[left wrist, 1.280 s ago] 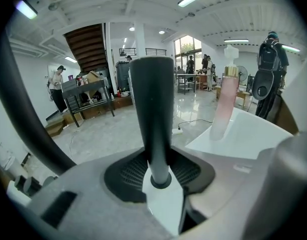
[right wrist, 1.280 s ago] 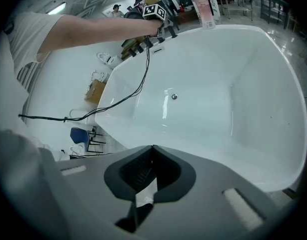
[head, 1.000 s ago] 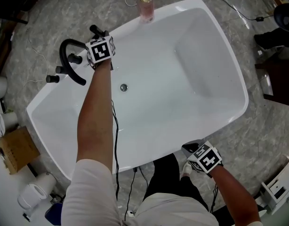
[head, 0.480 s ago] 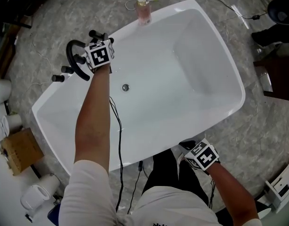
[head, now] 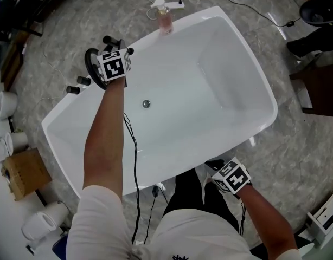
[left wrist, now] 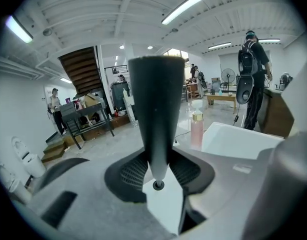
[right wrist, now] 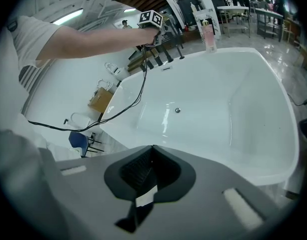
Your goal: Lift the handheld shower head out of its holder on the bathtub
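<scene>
left tongs (left wrist: 155,176) clamped on shower head (left wrist: 156,109) handle | right tongs (right wrist: 145,178) closed, empty, near bathtub (head: 237,75) rim

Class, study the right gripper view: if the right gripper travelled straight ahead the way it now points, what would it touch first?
The right gripper, jaws together and empty, points into the bathtub. It would probably meet the tub's white inner floor first, near the drain; depth is unclear.

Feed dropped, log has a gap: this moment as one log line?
left gripper: shut on handheld shower head | right gripper: shut, empty, outside bathtub | lifted out: cannot tell
</scene>
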Demonstrator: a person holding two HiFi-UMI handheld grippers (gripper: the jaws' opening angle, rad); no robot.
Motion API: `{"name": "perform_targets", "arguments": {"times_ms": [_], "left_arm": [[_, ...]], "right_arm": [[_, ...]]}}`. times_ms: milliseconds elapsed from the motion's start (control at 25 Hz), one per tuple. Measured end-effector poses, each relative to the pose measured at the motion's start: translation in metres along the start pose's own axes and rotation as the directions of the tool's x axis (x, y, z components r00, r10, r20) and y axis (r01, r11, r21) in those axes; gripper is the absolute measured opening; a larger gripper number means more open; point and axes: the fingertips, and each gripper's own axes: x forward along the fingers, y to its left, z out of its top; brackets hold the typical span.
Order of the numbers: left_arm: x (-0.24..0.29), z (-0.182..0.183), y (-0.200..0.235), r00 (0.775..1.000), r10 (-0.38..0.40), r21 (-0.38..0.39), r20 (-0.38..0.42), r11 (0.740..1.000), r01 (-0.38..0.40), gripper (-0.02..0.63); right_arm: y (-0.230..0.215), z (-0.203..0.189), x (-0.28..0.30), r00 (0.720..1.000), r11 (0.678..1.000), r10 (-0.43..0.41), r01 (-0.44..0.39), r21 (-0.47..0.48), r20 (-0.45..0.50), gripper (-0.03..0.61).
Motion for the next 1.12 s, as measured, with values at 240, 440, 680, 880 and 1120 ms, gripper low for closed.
{"name": "perform_targets", "arguments": {"times_ms": [240,440,680,880,1120], "left_arm": [[-0.034,0.020,-0.009,1.000,-0.011,0.019,0.019,1.000,0.011,0.138],[-0.062,0.032,-0.014,1.000,-0.014,0.023,0.026,1.000,0.014,0.138],[-0.102,0.047,-0.022,0.998,-0.023,0.037,0.051,0.999,0.021,0.137],[-0.138,0.062,-0.033,0.997,-0.035,0.054,0.069,0.998,0.031,0.138],[-0.183,0.076,-0.053,0.995,-0.056,0.085,0.077,0.995,0.049,0.138]], "right_arm": [[0.006,-0.004,-0.010,1.000,1.000,-0.002,0.003,-0.026,0.013,0.014],[0.012,-0.004,-0.014,1.000,0.999,0.003,-0.002,-0.046,0.025,0.014],[0.021,-0.013,-0.022,0.999,0.998,0.004,0.000,-0.070,0.047,0.014],[0.029,-0.023,-0.032,0.997,0.997,0.005,0.001,-0.082,0.077,0.014],[0.037,-0.042,-0.045,0.996,0.995,0.007,0.002,-0.097,0.090,0.014]]}}
